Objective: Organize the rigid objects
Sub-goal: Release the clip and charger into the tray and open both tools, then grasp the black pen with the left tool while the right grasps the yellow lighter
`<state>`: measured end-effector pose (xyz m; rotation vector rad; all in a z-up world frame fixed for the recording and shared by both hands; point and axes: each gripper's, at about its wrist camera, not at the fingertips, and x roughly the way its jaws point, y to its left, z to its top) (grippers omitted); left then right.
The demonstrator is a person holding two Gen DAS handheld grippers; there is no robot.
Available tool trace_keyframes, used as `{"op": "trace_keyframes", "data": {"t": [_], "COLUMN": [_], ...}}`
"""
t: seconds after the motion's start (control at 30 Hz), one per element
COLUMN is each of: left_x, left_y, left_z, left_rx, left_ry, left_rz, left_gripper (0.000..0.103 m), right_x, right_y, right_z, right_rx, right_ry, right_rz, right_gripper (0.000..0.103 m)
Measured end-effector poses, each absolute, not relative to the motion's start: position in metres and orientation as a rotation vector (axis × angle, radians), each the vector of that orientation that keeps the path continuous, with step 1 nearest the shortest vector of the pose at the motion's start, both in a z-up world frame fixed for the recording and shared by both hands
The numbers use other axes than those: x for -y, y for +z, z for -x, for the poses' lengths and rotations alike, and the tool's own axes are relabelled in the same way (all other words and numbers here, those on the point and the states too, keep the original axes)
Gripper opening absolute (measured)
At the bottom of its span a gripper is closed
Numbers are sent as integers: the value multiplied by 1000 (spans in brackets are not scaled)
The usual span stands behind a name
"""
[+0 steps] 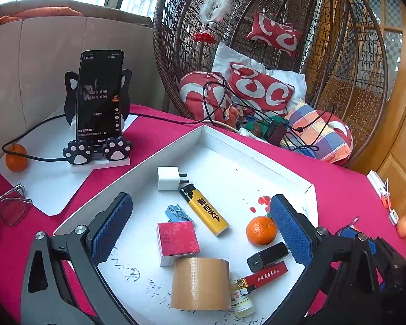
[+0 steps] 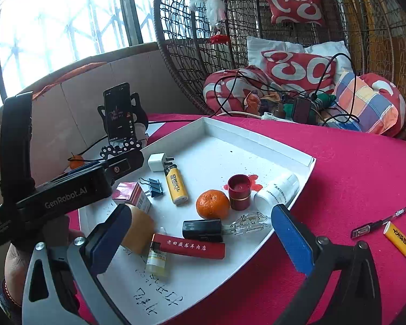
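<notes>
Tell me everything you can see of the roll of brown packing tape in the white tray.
The roll of brown packing tape is a wide tan cylinder with a smooth, slightly glossy wrap, looking full. It sits near the front of the shallow white cardboard tray. The red and white square box is right behind it, and the small clear bottle of yellowish liquid is against its right side. Neither pair of tongs touches it.

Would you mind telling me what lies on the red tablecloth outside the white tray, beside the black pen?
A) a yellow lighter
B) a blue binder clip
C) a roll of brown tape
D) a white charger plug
A: in the right wrist view a yellow lighter lies on the cloth just right of the black pen, outside the white tray, while the tape, plug and clip all sit in the tray.
</notes>
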<state>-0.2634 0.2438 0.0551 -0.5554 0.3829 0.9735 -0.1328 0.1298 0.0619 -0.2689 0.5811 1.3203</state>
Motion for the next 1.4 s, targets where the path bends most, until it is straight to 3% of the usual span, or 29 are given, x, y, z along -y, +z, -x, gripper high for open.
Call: {"op": "trace_keyframes", "data": {"t": [0.43,0.77,0.9,0.97,1.03,1.07,1.13,1.27,1.4], "left_x": [-190,-139,-138,-140,-138,-137,-137,-147,-149], "left_y": [75,69,63,58,50,45,34,13,4], "left_z": [210,132,89,63,40,29,5,-40,-73], "left_rx": [-386,-532,-626,-691,-740,-764,-818,-898,-944], "left_ry": [734,510,426,419,407,390,355,301,300], "left_rz": [423,271,273,238,193,171,147,168,139], "left_gripper": [102,102,102,102,101,95,89,59,53], "right_x": [-67,-37,-55,-52,-43,-33,-9,46,77], "right_y": [57,29,12,15,18,18,17,15,12], "right_z": [45,-50,-56,-57,-55,-55,-52,-56,-75], "right_rx": [-490,-635,-713,-714,-737,-752,-777,-777,-815], "right_ry": [1098,972,1028,1037,1059,1064,1052,970,999], "right_rz": [291,458,529,536,538,525,496,446,272], "right_gripper": [103,102,78,58,27,23,23,23,23]}}
